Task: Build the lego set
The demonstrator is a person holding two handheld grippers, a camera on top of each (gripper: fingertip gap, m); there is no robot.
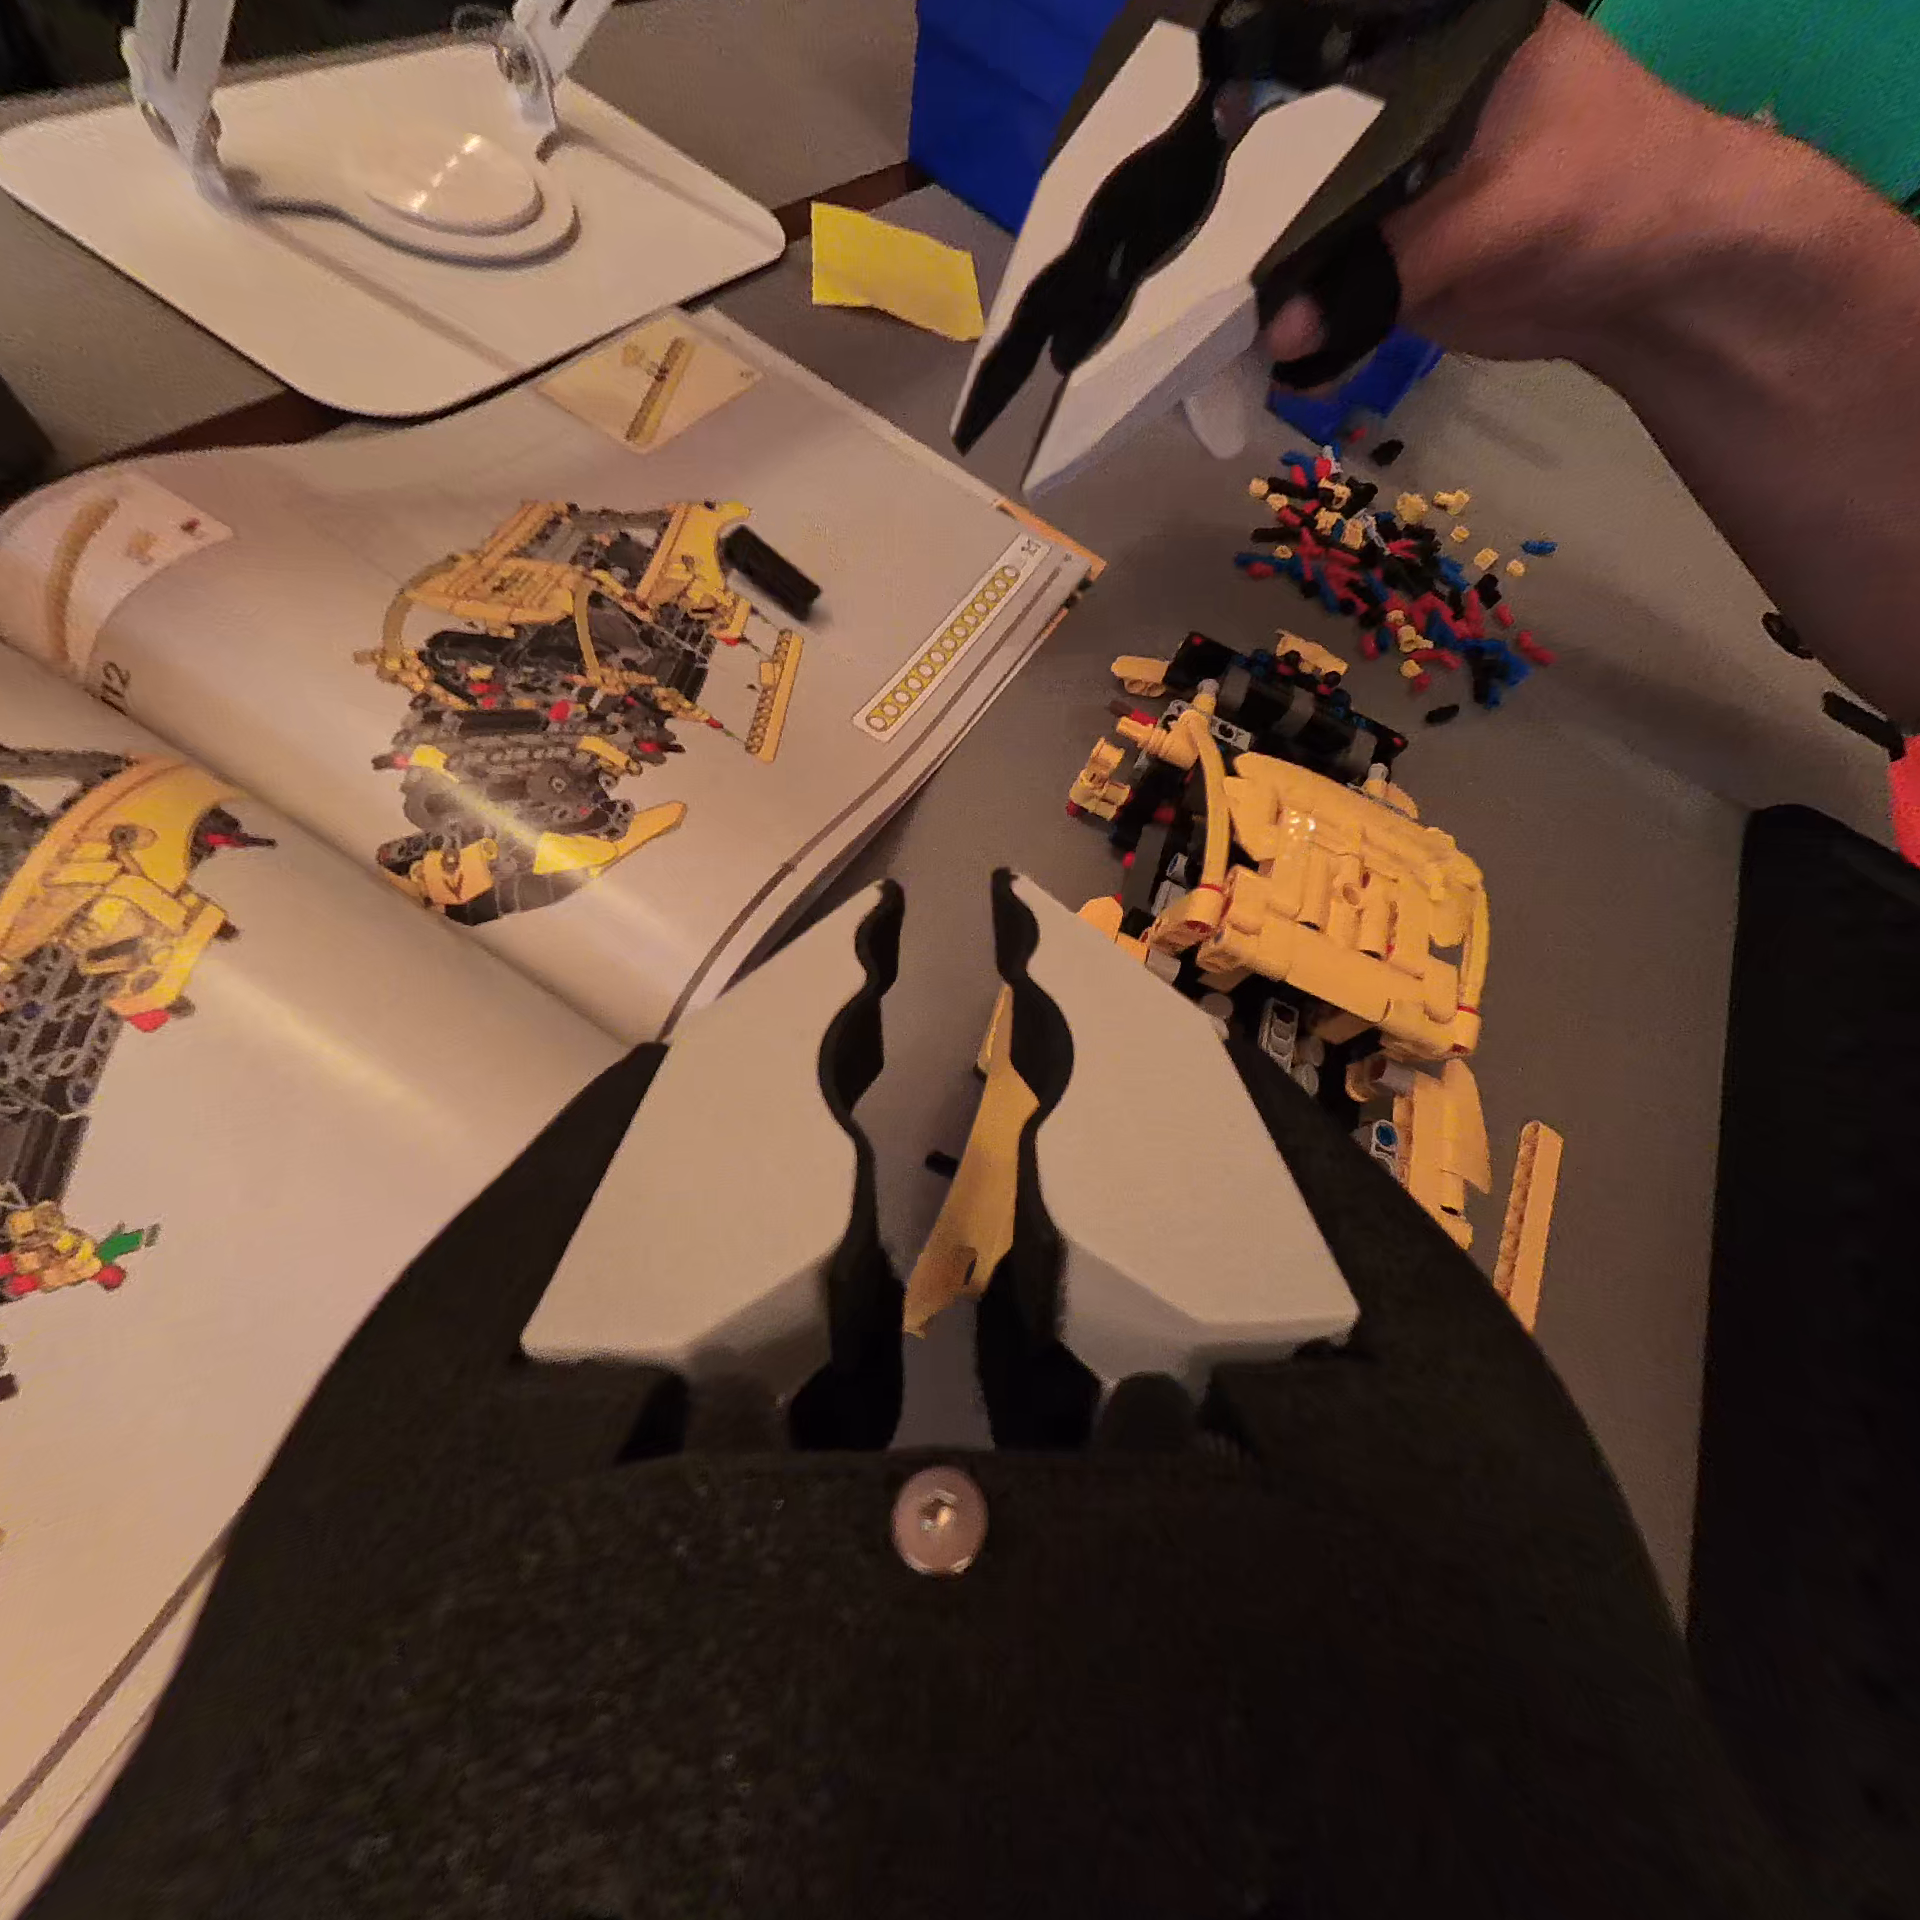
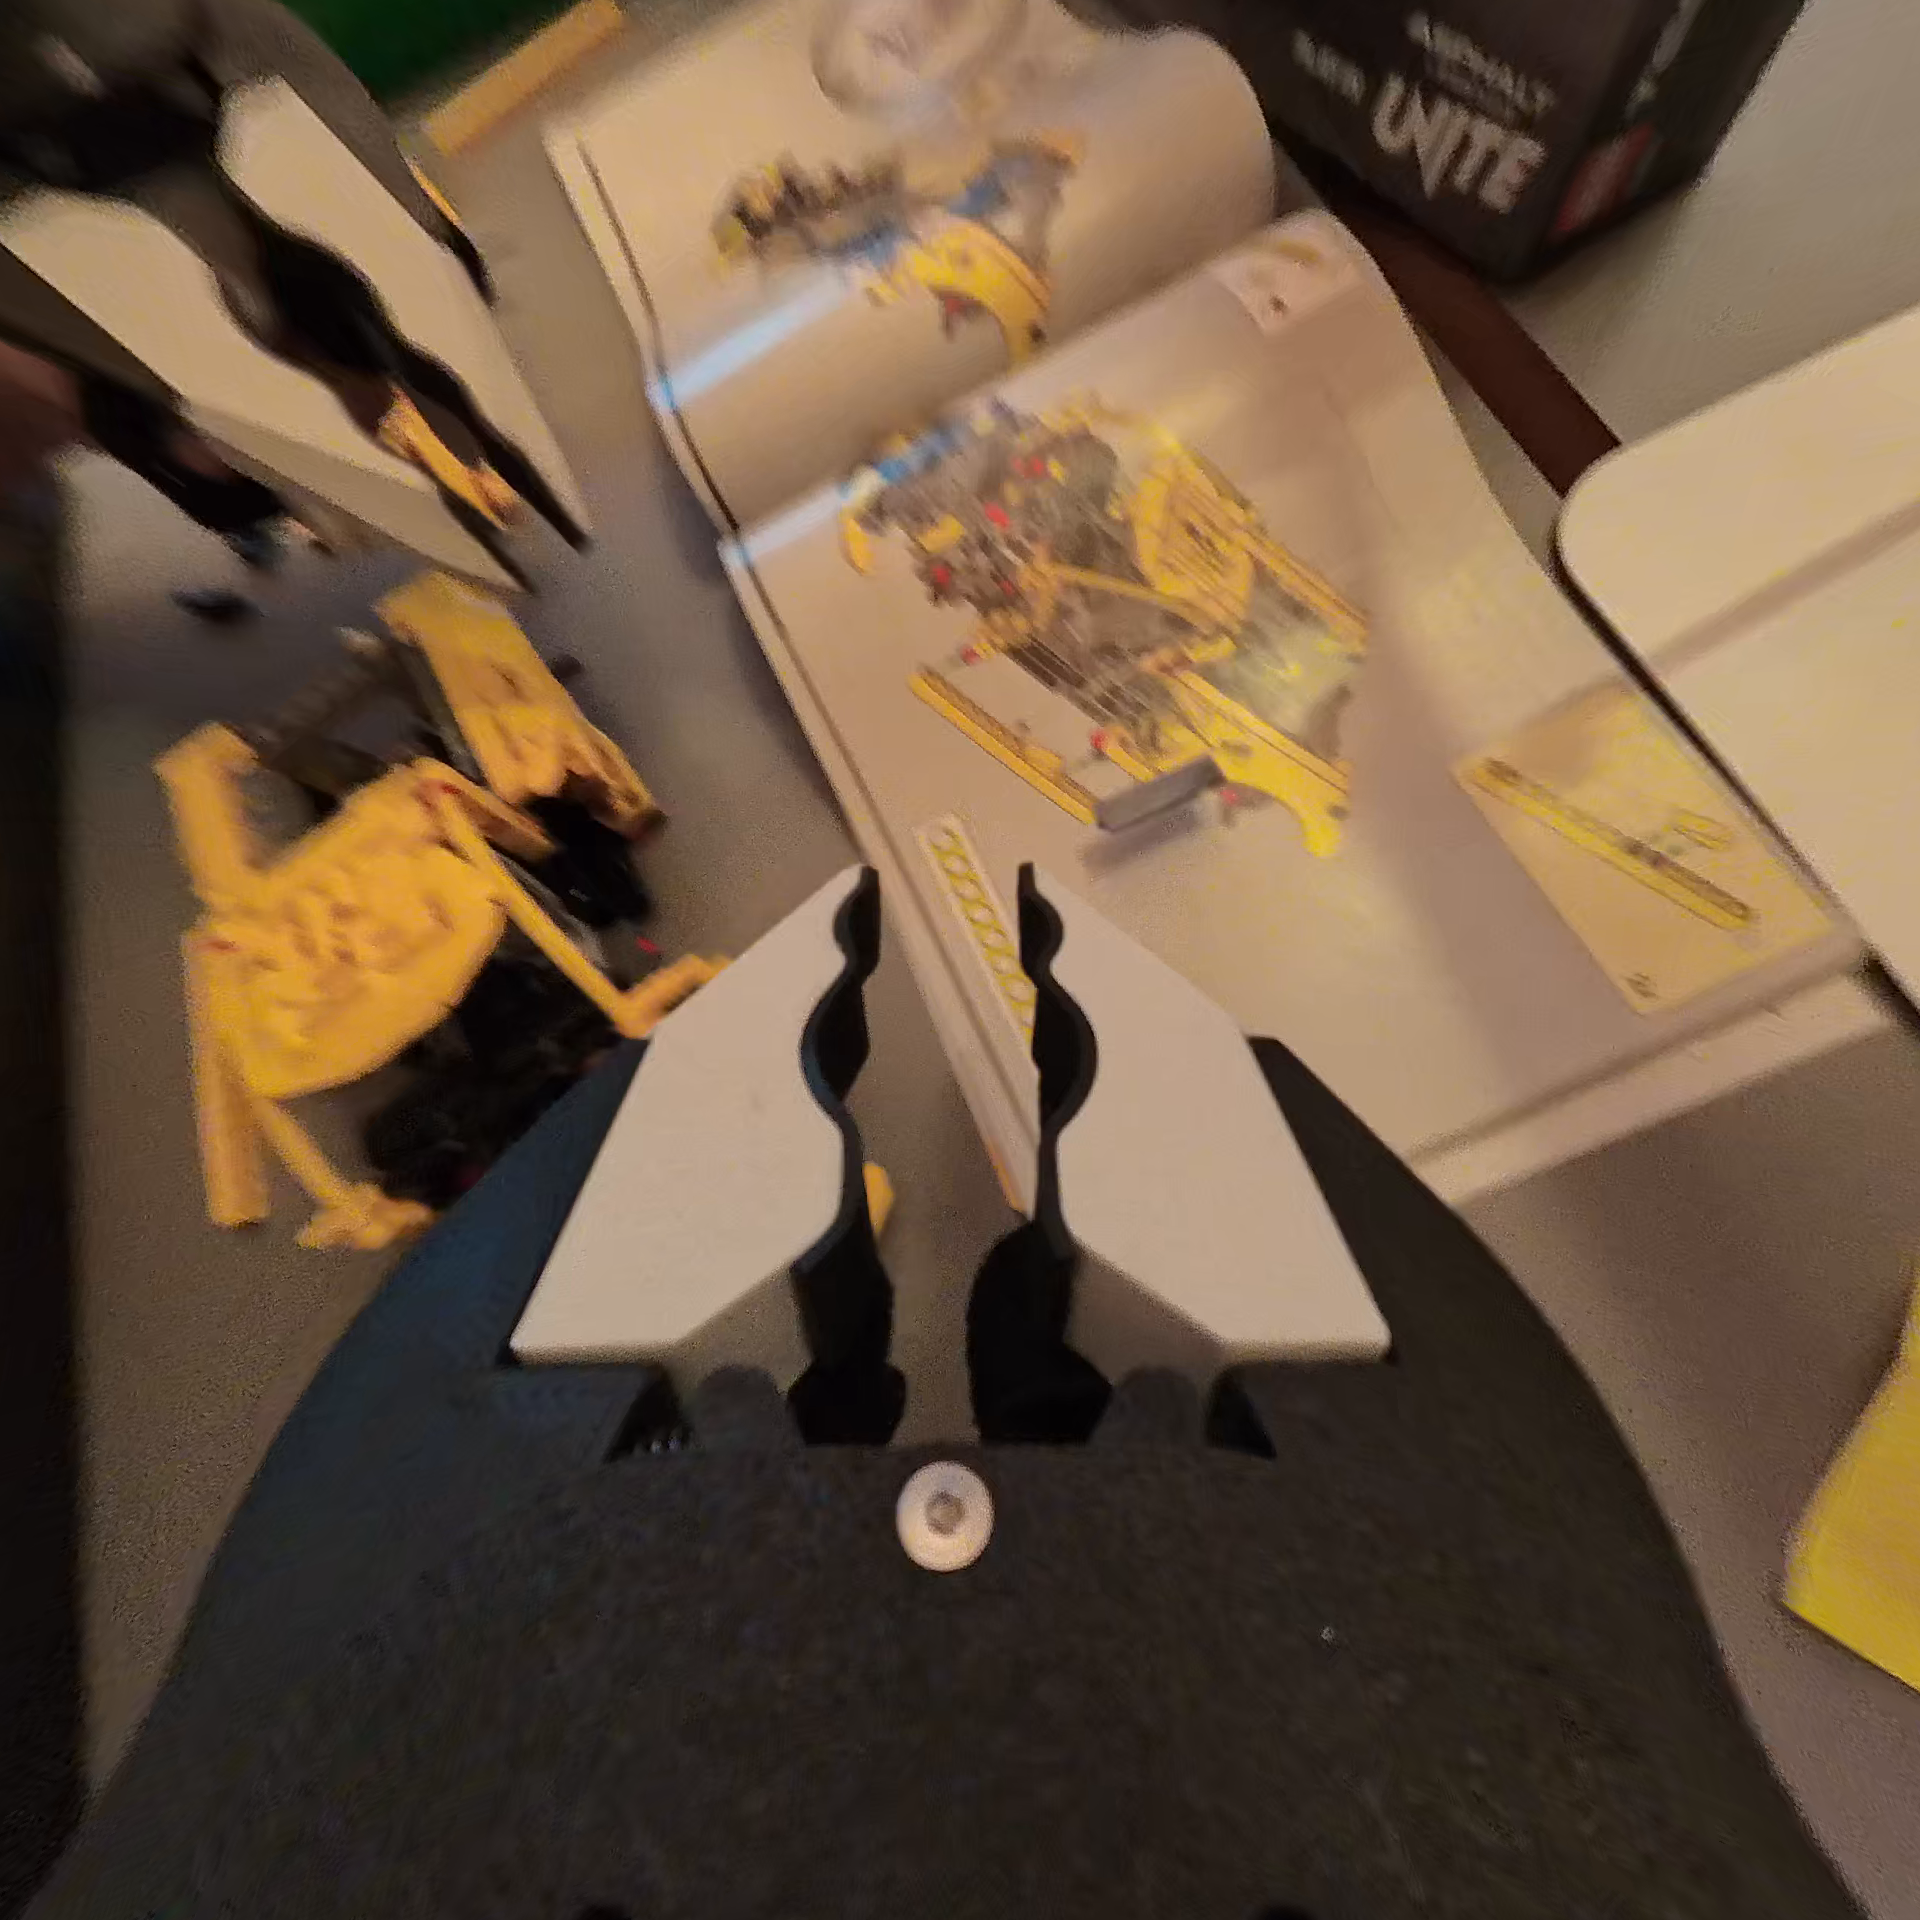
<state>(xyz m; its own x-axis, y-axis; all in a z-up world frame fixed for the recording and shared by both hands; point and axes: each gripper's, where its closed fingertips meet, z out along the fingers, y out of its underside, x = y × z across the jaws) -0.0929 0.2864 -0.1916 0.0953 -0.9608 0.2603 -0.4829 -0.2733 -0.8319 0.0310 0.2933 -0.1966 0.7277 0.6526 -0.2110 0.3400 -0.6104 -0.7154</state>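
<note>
A half-built yellow and black lego vehicle [image 1: 1320, 914] lies on the grey table, just right of my left gripper; it also shows blurred in the right wrist view [image 2: 384, 894]. My left gripper [image 1: 948, 890] is shut on a curved yellow panel piece [image 1: 979, 1174], held deep between its pads above the table. The right wrist view shows that gripper [image 2: 551, 561] with the piece [image 2: 436, 457] in it. My right gripper [image 2: 948, 883] is open and empty over the edge of the open instruction booklet [image 2: 1195, 935]. It hangs above the table in the left wrist view [image 1: 1003, 457].
The booklet [image 1: 520, 727] fills the left, with a black piece [image 1: 774, 571] on it. A pile of small pins [image 1: 1392, 582] lies behind the vehicle, a long yellow beam [image 1: 1527, 1216] beside it. A white stand base [image 1: 416, 239], blue bin [image 1: 987, 104], yellow paper [image 1: 894, 270] and black box [image 2: 1455, 114] stand farther off. There is about 12 centimeters between the tips of the two grippers.
</note>
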